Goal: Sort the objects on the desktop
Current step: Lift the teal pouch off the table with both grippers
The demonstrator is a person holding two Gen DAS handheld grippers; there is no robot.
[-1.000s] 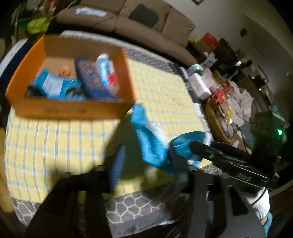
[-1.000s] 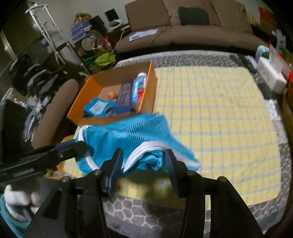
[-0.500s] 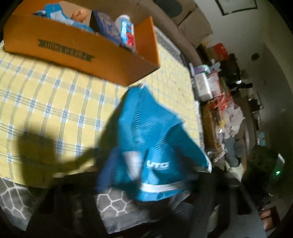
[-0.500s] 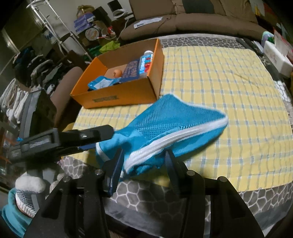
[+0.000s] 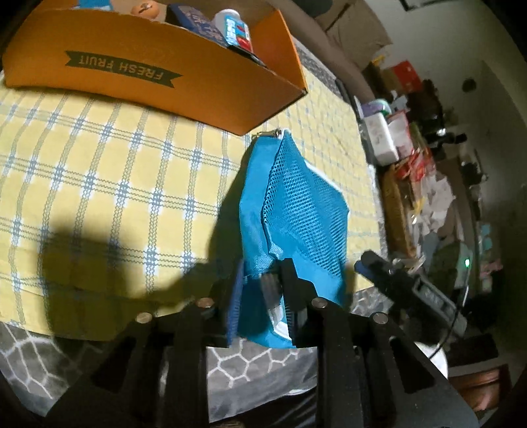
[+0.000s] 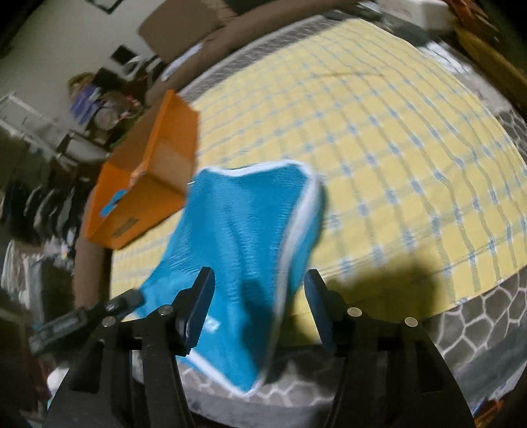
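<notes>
A blue mesh bag [image 5: 296,210] with white trim lies slack on the yellow checked cloth, just in front of the orange cardboard box [image 5: 158,79]. My left gripper [image 5: 263,265] pinches the bag's near fold, its jaws still closing on it. In the right wrist view the bag [image 6: 243,224] hangs between the fingers of my right gripper [image 6: 259,274], whose jaws are opening, and neither pad presses it. The right gripper [image 5: 375,265] shows to the bag's right in the left wrist view. The box holds a bottle [image 5: 232,28], a dark packet and a small orange ball.
The yellow checked cloth [image 5: 98,171] covers a grey honeycomb mat [image 6: 477,329] at the near edge. A brown sofa [image 5: 349,29] stands behind. Tissue box [image 5: 382,138], basket and packets crowd the table's right side. The orange box [image 6: 148,184] sits at the left.
Both grippers came down and the bag sank from mid-air onto the cloth. The left jaws narrowed onto its fold. The right jaws spread apart and rolled, leaving the bag loose between them.
</notes>
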